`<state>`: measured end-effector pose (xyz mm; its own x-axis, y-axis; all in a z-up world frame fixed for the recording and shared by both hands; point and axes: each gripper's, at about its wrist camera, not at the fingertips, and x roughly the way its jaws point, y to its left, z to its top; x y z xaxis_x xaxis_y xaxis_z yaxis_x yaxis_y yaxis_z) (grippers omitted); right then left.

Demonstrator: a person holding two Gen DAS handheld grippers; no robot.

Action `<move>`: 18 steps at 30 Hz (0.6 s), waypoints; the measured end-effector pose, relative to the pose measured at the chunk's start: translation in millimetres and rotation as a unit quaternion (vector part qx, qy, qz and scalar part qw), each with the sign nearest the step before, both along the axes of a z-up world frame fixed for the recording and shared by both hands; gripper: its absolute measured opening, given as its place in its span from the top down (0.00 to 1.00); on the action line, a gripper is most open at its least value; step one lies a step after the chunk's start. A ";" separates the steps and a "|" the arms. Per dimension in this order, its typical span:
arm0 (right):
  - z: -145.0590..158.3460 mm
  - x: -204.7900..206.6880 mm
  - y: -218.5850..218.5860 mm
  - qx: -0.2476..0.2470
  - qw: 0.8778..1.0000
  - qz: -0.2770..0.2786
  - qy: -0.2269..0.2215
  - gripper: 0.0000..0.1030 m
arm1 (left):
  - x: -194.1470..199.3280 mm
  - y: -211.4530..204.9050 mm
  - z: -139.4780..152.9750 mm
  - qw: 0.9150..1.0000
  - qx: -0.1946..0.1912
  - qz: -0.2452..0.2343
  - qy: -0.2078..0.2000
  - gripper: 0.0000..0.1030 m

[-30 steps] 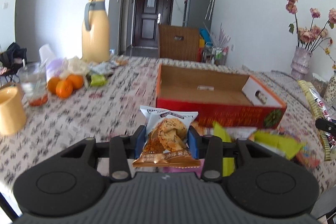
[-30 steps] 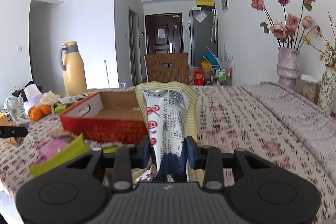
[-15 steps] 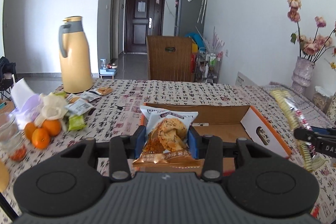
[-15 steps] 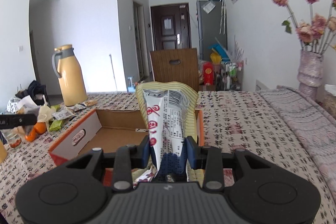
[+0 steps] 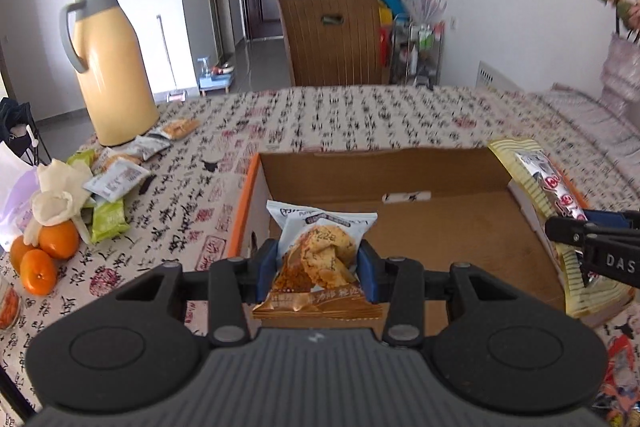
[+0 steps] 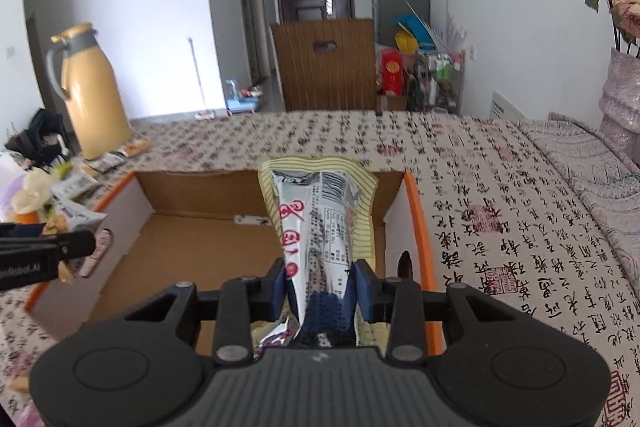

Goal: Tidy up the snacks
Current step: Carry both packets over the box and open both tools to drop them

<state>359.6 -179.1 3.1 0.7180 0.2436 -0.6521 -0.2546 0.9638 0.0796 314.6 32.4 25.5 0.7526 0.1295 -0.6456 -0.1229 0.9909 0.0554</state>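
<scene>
An open cardboard box (image 5: 460, 231) with orange edges lies on the patterned tablecloth, its floor bare. My left gripper (image 5: 318, 269) is shut on a small cookie packet (image 5: 322, 251), held over the box's near-left corner. My right gripper (image 6: 322, 289) is shut on a long yellow-striped snack pack (image 6: 320, 219) with a silver back, over the right end of the box (image 6: 180, 243). From the left wrist view that long pack (image 5: 536, 183) hangs at the box's right edge. The left gripper's finger (image 6: 60, 247) shows at the left of the right wrist view.
A yellow thermos jug (image 5: 108, 67) stands at the far left. Loose snack packets (image 5: 116, 179), oranges (image 5: 48, 251) and a white cloth flower lie near it. A wooden chair back (image 5: 332, 39) stands beyond the table. A vase with dried roses (image 6: 620, 99) is at the right.
Both grippers have travelled forward with their snacks, from in front of the box to over it. The loose packets that lay before the box have dropped out of view.
</scene>
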 end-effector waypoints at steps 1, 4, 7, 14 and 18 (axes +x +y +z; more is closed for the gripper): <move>-4.2 3.2 2.2 -0.003 1.000 -0.001 0.006 0.67 | 3.3 -0.3 -3.8 1.000 0.000 0.001 0.005 0.58; -13.1 7.7 7.4 -0.008 1.000 0.005 0.019 0.65 | 7.8 -0.7 -12.8 1.000 -0.002 -0.001 0.012 0.56; -14.4 6.0 7.5 -0.005 1.000 0.009 0.017 0.62 | 7.8 -0.6 -15.5 1.000 -0.004 -0.003 0.007 0.39; -1.5 -12.9 -6.0 0.014 1.000 0.014 -0.013 0.08 | -13.7 -1.3 2.4 0.999 -0.012 -0.010 -0.052 0.00; 6.6 -25.7 -16.2 0.024 0.999 0.014 -0.029 0.00 | -25.2 0.5 9.4 0.998 -0.016 -0.011 -0.065 0.00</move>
